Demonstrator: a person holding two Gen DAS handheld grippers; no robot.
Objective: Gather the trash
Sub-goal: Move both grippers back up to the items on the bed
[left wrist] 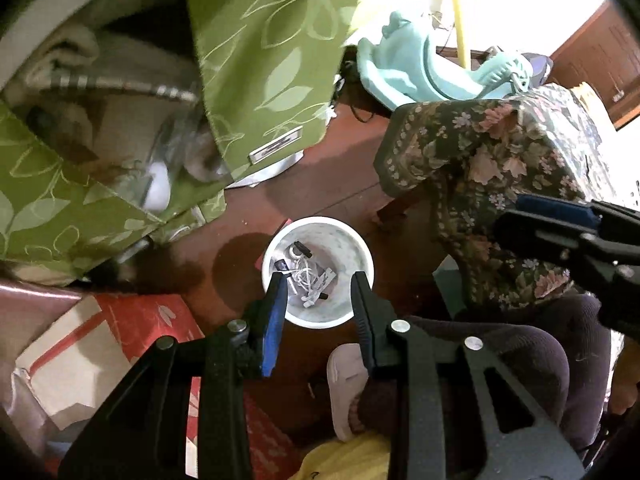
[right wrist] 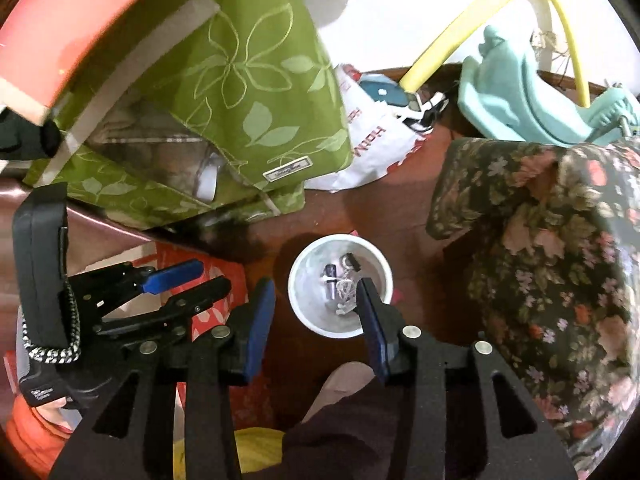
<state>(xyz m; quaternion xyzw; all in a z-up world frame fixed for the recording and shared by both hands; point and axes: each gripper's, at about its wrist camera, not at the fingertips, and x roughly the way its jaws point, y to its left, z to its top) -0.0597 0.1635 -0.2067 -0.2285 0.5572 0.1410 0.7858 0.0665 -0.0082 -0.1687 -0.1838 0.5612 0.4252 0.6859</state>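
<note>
Both the left gripper point(left wrist: 318, 282) and right gripper point(right wrist: 316, 292) stand parted and empty directly above the white cup point(left wrist: 362, 256) on the floor, its light, tangly cord scraps point(left wrist: 306, 282) best pinched mid-bundle.

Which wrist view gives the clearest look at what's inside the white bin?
The left wrist view: the white bin sits between the left gripper fingers, and its tangled white cord and small dark bits show unobstructed. In the right wrist view the bin is smaller, and a finger of the right gripper covers part of its contents.
</note>
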